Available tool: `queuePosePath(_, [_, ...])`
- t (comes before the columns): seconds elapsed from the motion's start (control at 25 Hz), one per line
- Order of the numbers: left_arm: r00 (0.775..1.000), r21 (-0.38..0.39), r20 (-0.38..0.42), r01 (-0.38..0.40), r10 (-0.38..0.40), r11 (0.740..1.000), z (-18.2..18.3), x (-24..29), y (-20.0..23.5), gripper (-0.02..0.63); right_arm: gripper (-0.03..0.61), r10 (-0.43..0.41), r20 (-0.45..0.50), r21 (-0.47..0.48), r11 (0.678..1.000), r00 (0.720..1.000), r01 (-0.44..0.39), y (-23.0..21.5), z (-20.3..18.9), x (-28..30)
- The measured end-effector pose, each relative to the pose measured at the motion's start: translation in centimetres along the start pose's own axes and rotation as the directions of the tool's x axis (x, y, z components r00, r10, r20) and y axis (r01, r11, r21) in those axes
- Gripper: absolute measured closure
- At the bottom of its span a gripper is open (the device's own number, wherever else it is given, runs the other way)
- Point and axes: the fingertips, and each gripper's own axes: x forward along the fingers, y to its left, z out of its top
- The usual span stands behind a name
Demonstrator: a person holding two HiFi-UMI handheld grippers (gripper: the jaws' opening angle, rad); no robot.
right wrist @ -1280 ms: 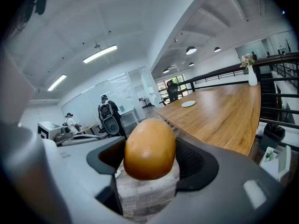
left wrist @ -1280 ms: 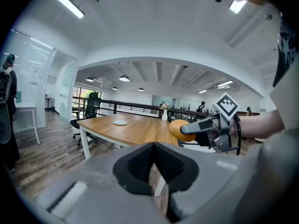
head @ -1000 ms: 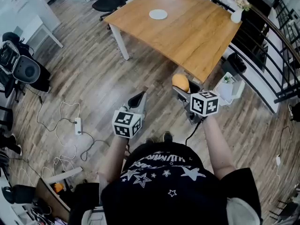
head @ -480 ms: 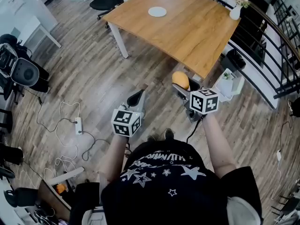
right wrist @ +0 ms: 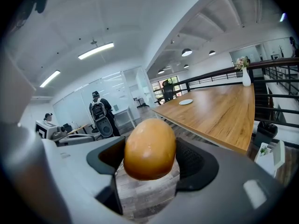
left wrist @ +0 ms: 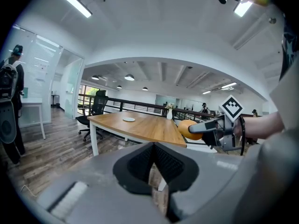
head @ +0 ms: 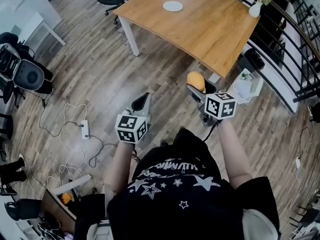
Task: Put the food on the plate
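Observation:
An orange-brown bun [head: 195, 80] [right wrist: 149, 148] sits between the jaws of my right gripper [head: 196, 87] [right wrist: 150, 154], which is shut on it and held in the air over the wooden floor. It is short of the wooden table's [head: 210, 21] near corner. The small white plate [head: 173, 6] [right wrist: 185, 102] [left wrist: 129, 119] lies far off on that table. My left gripper [head: 141, 104] [left wrist: 153, 146] hovers to the left at a similar height, pads touching, holding nothing. From the left gripper view the bun [left wrist: 187, 128] shows at the right.
A white vase with flowers [head: 255, 9] stands at the table's far right corner. A small white stand with a plant [head: 245, 86] and a black bin [head: 252, 60] sit by the railing at right. Cables and a power strip [head: 84, 129] lie on the floor at left.
Both grippers have moved a little forward toward the table, the left one more. The bun stays in the right gripper's jaws.

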Motion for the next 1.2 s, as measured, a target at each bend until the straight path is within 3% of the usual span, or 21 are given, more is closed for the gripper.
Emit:
queuePosePath(0.32, [1.000, -0.021, -0.014, -0.005, 0.004, 1.000, -0.6, 1.0, 1.5, 0.612, 0.234, 0.007, 0.010, 0.033, 0.999, 1.000, -0.008, -1.2, 0.7, 1.9])
queuePosePath(0.6, [0.999, -0.028, -0.031, -0.044, 0.044, 0.999, 0.4, 4.6, 5.0, 0.612, 0.234, 0.041, 0.007, 0.075, 0.996, 0.999, -0.041, -3.9, 2.5, 6.9])
queuePosePath(1.2, [0.997, -0.047, -0.067, -0.044, 0.041, 0.998, 4.9, 17.5, 12.2, 0.612, 0.233, 0.063, 0.014, 0.107, 0.992, 0.998, -0.064, -11.5, 11.1, 17.9])
